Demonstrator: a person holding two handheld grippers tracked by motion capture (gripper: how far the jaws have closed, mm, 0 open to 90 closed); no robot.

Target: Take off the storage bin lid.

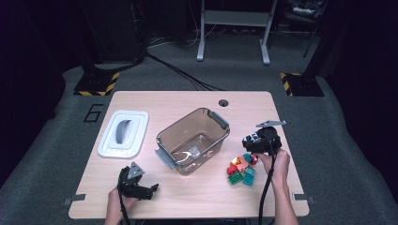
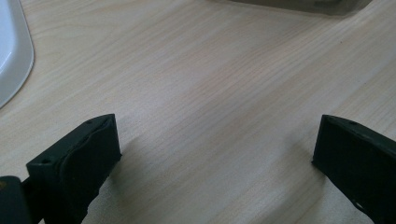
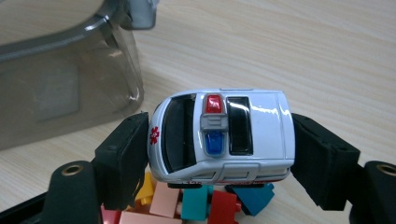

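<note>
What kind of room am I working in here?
Likely a lab or test room, not a home: a lone wooden table on grey carpet, hazard-striped floor plates, loose cables, and a metal stand frame behind.

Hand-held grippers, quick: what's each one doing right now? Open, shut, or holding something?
Left hand-held gripper: open, nothing between its jaws, over bare table.
Right hand-held gripper: shut on the toy ambulance, above the pile of blocks.
</note>
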